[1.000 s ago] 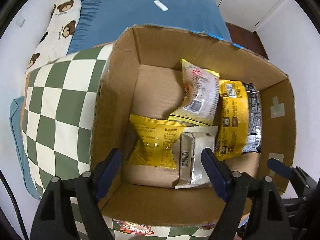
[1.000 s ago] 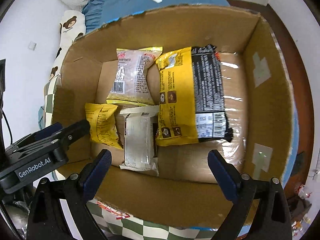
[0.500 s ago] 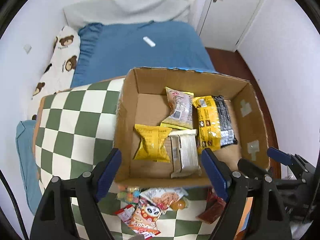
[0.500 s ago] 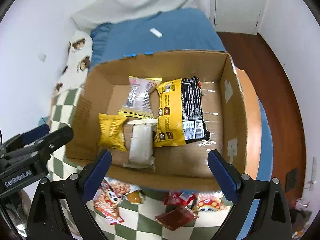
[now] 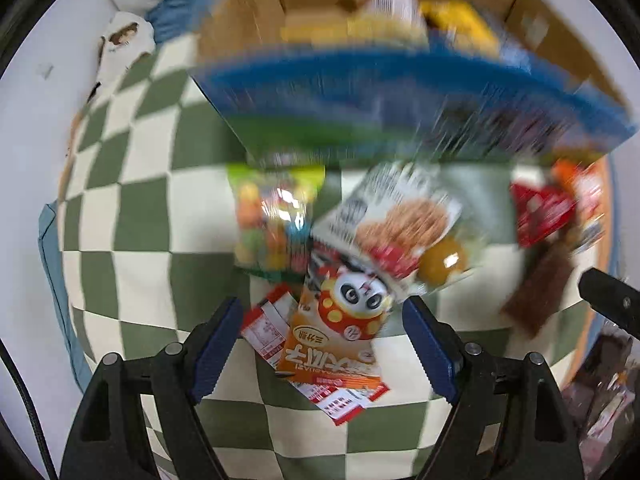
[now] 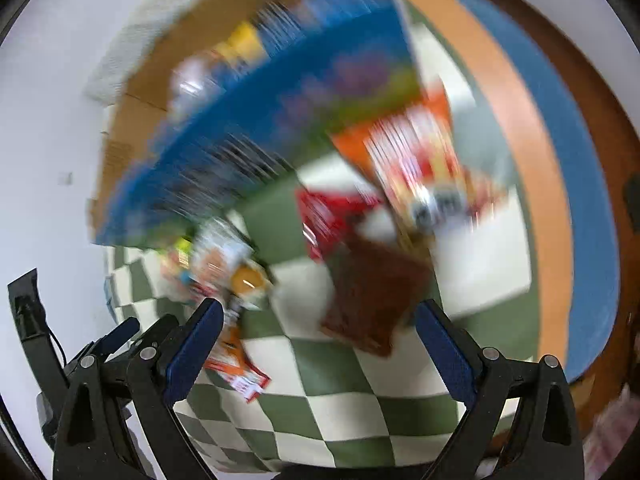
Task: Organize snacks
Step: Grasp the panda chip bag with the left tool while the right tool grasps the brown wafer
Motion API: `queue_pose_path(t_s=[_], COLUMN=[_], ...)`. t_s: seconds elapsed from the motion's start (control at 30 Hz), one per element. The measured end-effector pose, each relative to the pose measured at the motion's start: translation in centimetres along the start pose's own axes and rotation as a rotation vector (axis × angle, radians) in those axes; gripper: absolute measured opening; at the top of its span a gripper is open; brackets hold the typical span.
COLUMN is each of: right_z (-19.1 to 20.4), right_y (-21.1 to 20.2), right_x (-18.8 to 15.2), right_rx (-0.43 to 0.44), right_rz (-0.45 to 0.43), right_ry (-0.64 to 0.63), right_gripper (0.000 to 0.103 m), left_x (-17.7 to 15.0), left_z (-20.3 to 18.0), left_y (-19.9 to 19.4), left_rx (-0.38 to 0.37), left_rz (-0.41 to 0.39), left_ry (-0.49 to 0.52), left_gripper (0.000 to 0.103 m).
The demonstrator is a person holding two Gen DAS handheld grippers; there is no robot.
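- You are between picks: both tools hang over the loose snacks on the checkered surface (image 5: 132, 240), with the cardboard box (image 5: 256, 12) beyond them already holding some packets.
- Your left tool (image 5: 322, 346) stands wide open and holds nothing; the orange panda packet (image 5: 340, 328) lies right between its fingers, on top of a red-and-white packet (image 5: 266, 326).
- Your right tool (image 6: 318, 338) is also spread wide and empty; the brown packet (image 6: 372, 300) sits just ahead of it, between the fingers.
- Next move, as I judge it: lower onto one packet, close on it alone, then carry it to the box.
- Both views are blurred, so settle before closing.
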State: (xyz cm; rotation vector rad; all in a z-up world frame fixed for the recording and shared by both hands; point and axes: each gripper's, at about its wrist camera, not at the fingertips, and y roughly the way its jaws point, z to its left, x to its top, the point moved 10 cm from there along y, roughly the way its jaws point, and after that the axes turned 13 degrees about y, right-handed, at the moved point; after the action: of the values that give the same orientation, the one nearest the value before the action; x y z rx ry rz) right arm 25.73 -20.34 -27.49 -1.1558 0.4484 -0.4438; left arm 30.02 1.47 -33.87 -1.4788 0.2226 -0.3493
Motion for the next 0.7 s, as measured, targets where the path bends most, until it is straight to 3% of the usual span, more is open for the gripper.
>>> queue_pose_path(t_s=[0.2,0.33,0.47,0.7], right_z=[-3.2,-3.7,-3.1,-2.5], right_y=[4.5,5.8,5.8,6.2], right_x=[-0.1,0.5,0.3,-3.8], right_rx=[-0.063,-0.088,-0.154,-0.254], right_rz=[0.020,-0.035,-0.094,-0.031], right_ry=[0.095,0.113,-0.037,-0.368], right_gripper=[0.098,0.088,0.065,0.062], left_x=[0.3,0.8,-0.4,-5.2], left_z=[-1.3,-2.6,-3.4,-3.9], left_y=[4.6,4.6,4.1,4.5], left_rx=[0.013,0.018,0.011,-0.174], left_rz=[0.075,0.053,0.052,0.098], left_ry=[0.072,0.116,0.074,-0.128], left_gripper=[0.081,0.060,0.054,0.051])
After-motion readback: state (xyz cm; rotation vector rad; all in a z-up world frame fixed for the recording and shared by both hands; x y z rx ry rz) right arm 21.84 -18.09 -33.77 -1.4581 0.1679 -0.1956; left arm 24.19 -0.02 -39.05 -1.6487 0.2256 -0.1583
